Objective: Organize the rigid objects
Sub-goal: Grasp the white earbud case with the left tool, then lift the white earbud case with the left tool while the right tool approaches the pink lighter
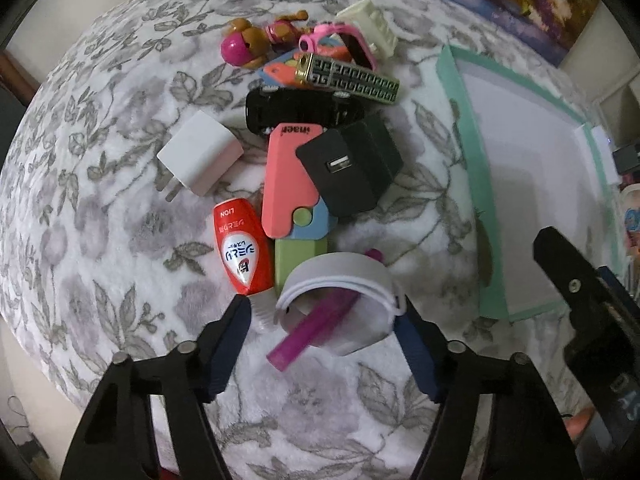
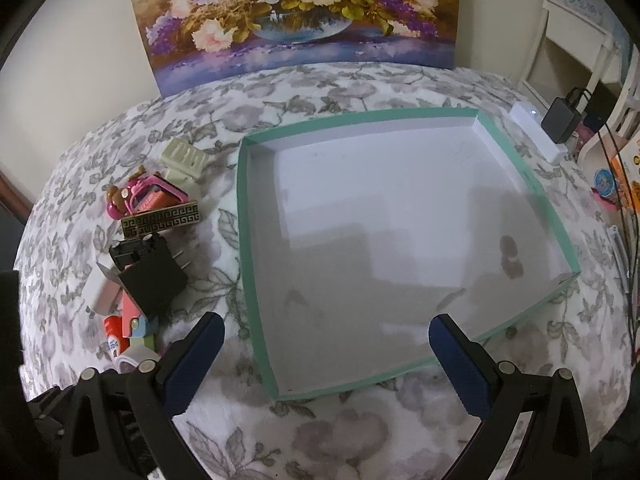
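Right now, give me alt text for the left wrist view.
The left gripper straddles a white round cap with a purple tube lying across it, at the near end of a pile of chargers and toys on a floral blanket; a mint-edged box lies to the right.

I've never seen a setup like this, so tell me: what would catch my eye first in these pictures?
Probably the jumbled heap of small things on the grey flowered blanket: a red squeeze tube, a black USB charger cube and a salmon-pink plastic case. The left tongs straddle a white round cap at the heap's near end. Beside the heap lies a wide, shallow mint-green cardboard box, with nothing in it, below the open right tongs.
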Motion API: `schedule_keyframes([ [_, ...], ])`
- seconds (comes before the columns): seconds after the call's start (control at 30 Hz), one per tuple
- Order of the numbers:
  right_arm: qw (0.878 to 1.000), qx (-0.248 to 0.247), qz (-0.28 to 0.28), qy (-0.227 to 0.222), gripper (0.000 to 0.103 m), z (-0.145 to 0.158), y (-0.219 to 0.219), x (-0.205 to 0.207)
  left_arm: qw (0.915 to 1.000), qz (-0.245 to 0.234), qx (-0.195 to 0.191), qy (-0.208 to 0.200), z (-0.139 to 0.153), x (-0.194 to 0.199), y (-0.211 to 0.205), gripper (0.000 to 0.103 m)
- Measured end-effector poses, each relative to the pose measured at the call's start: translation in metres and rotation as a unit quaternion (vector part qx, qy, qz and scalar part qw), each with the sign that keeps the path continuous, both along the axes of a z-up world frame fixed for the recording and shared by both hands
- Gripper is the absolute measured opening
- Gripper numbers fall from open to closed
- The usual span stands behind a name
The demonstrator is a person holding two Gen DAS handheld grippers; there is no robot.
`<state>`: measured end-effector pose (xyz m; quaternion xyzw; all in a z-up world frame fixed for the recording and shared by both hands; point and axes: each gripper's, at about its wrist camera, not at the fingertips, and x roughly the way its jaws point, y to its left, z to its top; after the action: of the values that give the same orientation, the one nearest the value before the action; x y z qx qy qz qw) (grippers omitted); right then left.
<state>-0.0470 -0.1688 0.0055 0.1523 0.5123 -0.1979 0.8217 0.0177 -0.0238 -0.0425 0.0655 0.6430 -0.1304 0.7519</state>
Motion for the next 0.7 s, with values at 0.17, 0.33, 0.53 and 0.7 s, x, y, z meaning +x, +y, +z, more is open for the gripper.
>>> schedule_keyframes([
  [0.17,1.0,0.001,-0.005,-0.004,0.103,0.002,-0.002,-0.006,0.9996,0.006,-0.028,0.002,0.013,-0.003,0.015,0.06],
  [0.33,1.0,0.002,-0.015,-0.004,0.103,0.002,-0.007,-0.01,0.9982,0.024,-0.056,-0.002,0.026,-0.007,0.036,0.06],
  [0.53,1.0,-0.001,-0.008,-0.008,0.103,0.005,-0.005,-0.008,0.9941,0.041,-0.093,-0.037,0.055,-0.016,0.056,0.06],
  [0.7,1.0,-0.01,0.005,-0.013,0.103,0.007,0.002,-0.004,0.9901,0.069,-0.104,-0.064,0.073,-0.018,0.075,0.06],
])
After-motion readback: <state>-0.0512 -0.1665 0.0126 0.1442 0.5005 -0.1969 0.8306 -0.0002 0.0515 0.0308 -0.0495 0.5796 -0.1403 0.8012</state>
